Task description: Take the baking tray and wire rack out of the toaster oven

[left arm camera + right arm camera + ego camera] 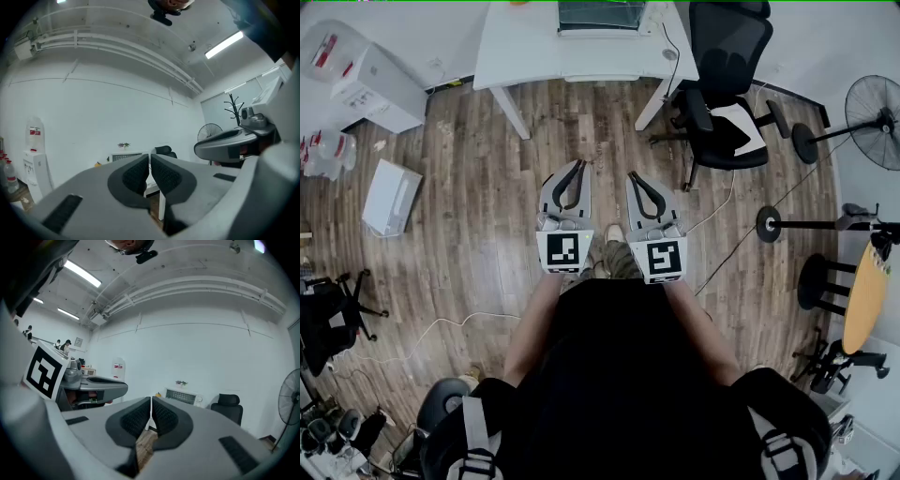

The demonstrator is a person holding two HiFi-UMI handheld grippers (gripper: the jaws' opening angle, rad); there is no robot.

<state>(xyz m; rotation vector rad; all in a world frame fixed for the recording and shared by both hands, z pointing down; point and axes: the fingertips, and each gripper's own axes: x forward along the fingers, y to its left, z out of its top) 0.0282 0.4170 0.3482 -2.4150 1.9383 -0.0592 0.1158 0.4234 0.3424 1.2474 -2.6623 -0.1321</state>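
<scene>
Standing on a wooden plank floor (487, 244), the person holds both tools side by side in front of the body, their tips aimed toward a white table (525, 47) at the far end of the room; the left gripper (578, 167) has its jaws pressed together with nothing between them, the ribbed pads meeting along a thin seam in the left gripper view; the right gripper (634, 176) is likewise fully closed and empty, and through the small gap below its pads only floor boards show in the right gripper view. The toaster oven (600, 16) sits on that white table, well apart from both grippers; its front faces the person, and whether the baking tray and wire rack lie inside cannot be made out at this range. A small potted plant (181, 383) shows just above the oven against the white wall. A black office chair (727, 84) stands just right of the table; a pedestal fan (874, 108) stands further right; a water dispenser (118, 369) is against the wall on the left; a white box (391, 197) lies on the floor at the left.
</scene>
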